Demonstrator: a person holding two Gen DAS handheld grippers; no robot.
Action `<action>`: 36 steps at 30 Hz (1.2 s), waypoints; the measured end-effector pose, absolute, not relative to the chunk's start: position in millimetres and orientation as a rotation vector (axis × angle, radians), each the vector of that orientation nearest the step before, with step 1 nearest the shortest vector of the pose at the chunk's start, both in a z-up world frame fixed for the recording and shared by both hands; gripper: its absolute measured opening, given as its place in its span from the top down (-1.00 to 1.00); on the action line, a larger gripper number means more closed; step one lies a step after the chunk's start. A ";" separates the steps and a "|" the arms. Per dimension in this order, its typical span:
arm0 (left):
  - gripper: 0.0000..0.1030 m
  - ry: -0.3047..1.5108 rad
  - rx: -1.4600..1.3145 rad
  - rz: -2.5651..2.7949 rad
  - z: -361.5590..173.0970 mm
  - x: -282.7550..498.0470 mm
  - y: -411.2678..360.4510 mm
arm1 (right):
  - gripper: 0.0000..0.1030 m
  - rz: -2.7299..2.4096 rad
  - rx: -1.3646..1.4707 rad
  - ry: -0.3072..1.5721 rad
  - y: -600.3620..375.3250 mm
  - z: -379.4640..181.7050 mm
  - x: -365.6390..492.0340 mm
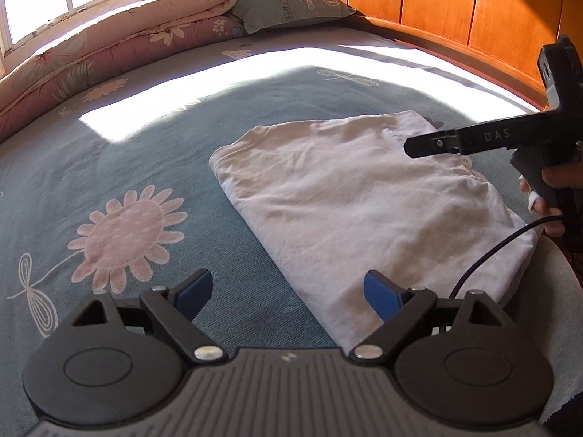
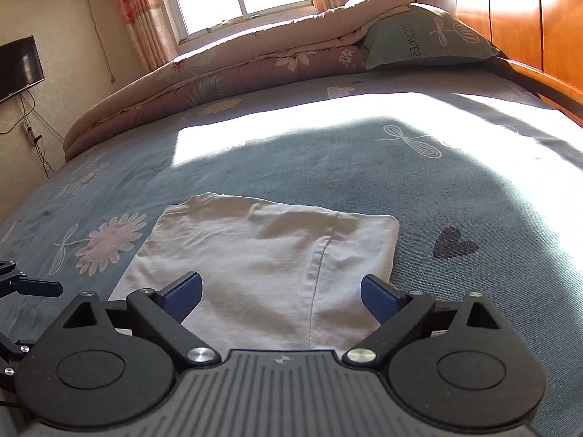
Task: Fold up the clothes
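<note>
Clothes here come down to one white garment (image 1: 357, 196), folded into a rough rectangle and lying flat on the blue bedspread (image 1: 145, 153), in the shaded part of the bed well short of the pillow (image 1: 291, 3) and the rolled quilt (image 1: 120, 32) at the far edge. A seam runs down its top layer in the right wrist view, and a sunlit patch crosses the bedspread beyond it. A pink flower print (image 1: 124, 236) sits just beside the garment's left edge.

Left gripper (image 1: 289, 295) hovers at the garment's near left corner with its blue pads spread wide apart and nothing between them; one pad (image 1: 382, 298) is over the cloth, the other over bare bedspread. Right gripper (image 2: 280, 296) hangs above the near edge of the garment, jaws likewise wide open and empty. In the left wrist view it reaches in from the right over the garment's far right part, a hand (image 1: 550, 196) on its handle and a black cable (image 1: 492, 251) trailing across the cloth. The wooden headboard (image 1: 455, 3) borders the bed's right edge.
</note>
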State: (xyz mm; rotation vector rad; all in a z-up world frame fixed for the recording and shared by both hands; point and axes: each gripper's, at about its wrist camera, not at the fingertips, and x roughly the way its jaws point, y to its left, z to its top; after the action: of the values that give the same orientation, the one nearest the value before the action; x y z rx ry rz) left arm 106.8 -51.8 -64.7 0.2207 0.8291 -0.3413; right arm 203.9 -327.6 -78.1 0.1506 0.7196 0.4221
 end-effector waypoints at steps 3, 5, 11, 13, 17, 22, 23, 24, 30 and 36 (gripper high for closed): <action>-0.75 0.835 0.220 -0.331 -64.7 106.7 -48.5 | -0.88 0.395 0.176 0.758 -331.0 -91.0 219.1; -0.76 0.838 0.214 -0.325 -65.0 107.9 -46.6 | -0.88 0.381 0.188 0.757 -334.4 -88.5 217.5; -0.77 0.855 0.176 -0.296 -67.8 114.7 -44.7 | -0.99 0.404 0.168 0.722 -330.1 -63.5 187.6; -0.77 0.869 0.178 -0.285 -68.6 114.1 -44.8 | -1.00 0.415 0.135 0.752 -321.4 -61.6 182.1; -0.77 0.896 0.194 -0.233 -70.2 109.1 -41.1 | -1.00 0.415 0.091 0.801 -304.0 -58.4 172.3; -0.77 0.900 0.172 -0.193 -66.5 99.1 -30.8 | -1.00 0.452 0.063 0.801 -286.0 -51.9 162.9; -0.77 0.899 0.169 -0.188 -65.5 97.6 -29.4 | -1.00 0.457 0.052 0.805 -281.6 -52.2 161.7; -0.77 0.898 0.166 -0.184 -64.5 96.3 -28.1 | -1.00 0.459 0.040 0.815 -278.2 -54.8 161.5; -0.79 0.882 0.169 -0.174 -59.1 89.6 -24.2 | -1.00 0.406 0.033 0.919 -274.8 -80.9 161.6; -0.83 0.873 0.158 -0.160 -56.4 88.3 -19.9 | -1.00 0.465 0.048 0.876 -266.9 -65.6 147.3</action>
State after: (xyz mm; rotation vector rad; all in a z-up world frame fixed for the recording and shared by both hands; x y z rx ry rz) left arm 88.3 -19.9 -56.4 0.1578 0.8732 -0.1600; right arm 147.3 -266.9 -65.6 0.0476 0.8760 0.4651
